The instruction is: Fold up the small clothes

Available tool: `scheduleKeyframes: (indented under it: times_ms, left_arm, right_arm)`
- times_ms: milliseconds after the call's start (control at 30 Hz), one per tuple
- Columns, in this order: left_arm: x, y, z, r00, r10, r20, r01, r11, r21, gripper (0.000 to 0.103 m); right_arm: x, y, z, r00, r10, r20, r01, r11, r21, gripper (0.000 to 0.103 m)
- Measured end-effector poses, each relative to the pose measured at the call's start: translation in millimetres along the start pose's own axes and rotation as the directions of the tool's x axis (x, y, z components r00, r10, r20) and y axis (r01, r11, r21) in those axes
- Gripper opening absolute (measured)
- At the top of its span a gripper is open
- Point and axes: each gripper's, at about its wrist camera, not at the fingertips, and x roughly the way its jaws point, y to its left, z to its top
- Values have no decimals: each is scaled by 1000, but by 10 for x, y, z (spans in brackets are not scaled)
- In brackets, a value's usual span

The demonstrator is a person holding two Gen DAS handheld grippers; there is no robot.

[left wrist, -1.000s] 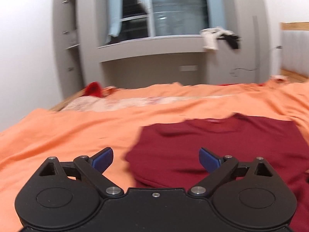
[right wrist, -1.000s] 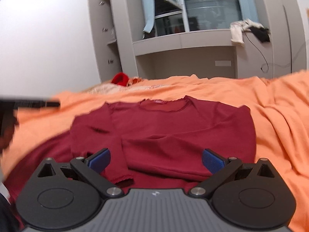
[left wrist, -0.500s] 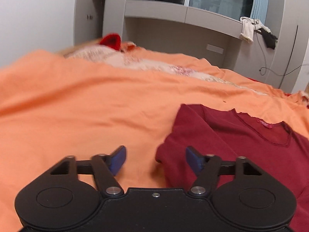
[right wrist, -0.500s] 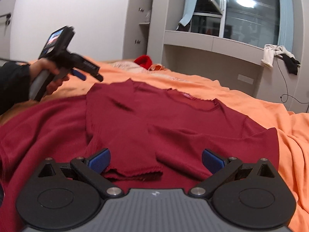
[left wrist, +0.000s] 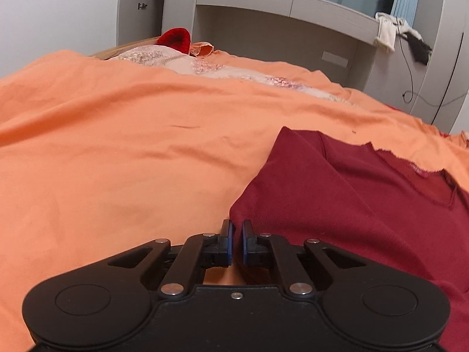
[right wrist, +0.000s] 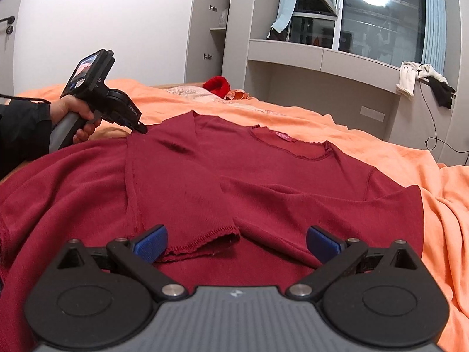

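Observation:
A dark red long-sleeved top (right wrist: 263,176) lies flat on the orange bedspread (right wrist: 395,158), both sleeves folded across its front. In the left wrist view my left gripper (left wrist: 236,234) has its jaws nearly together at the top's (left wrist: 366,205) left folded edge; a fold of red cloth seems to sit between the pads. From the right wrist view the left gripper (right wrist: 140,129) touches that same edge near the shoulder. My right gripper (right wrist: 236,242) is open and empty, low over the top's lower part by a sleeve cuff (right wrist: 202,242).
The orange bedspread (left wrist: 117,152) stretches left of the top. A red item (left wrist: 176,38) and a pale patterned cloth (left wrist: 205,64) lie at the bed's far end. Grey shelves and a window ledge with hanging clothes (right wrist: 422,79) stand behind.
My left gripper moved to the top's left edge and closed from wide open to nearly shut. The right gripper swung slightly and stayed open.

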Motion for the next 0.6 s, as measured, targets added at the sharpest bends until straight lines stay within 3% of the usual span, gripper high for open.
scheduleKeyframes:
  times_ms: [33, 167, 267, 333, 400, 600]
  left_arm:
    - [-13, 3, 4, 1000, 0, -1, 0, 1000, -3, 10]
    - [-177, 37, 11, 1000, 12, 9, -12, 1000, -20, 32]
    - [-375, 39, -6, 1000, 10, 27, -10, 1000, 1, 39]
    - [-559, 32, -15, 999, 8, 52, -9, 1000, 8, 47]
    - [-769, 36, -27, 996, 6, 87, -6, 1000, 6, 66]
    - [-1512, -82, -166, 982, -20, 189, 10, 999, 51, 90]
  right_arm:
    - [-3, 1, -11, 1000, 0, -5, 0, 1000, -3, 103]
    - [-67, -15, -42, 1000, 1, 5, -1, 1000, 0, 103]
    - [-130, -35, -61, 1000, 1, 28, -1, 1000, 0, 103]
    - [-187, -43, -87, 999, 0, 49, 0, 1000, 2, 103]
    - [-263, -44, -113, 997, -1, 74, 1, 1000, 3, 103]
    - [-568, 42, -163, 988, -32, 148, 35, 999, -16, 103]
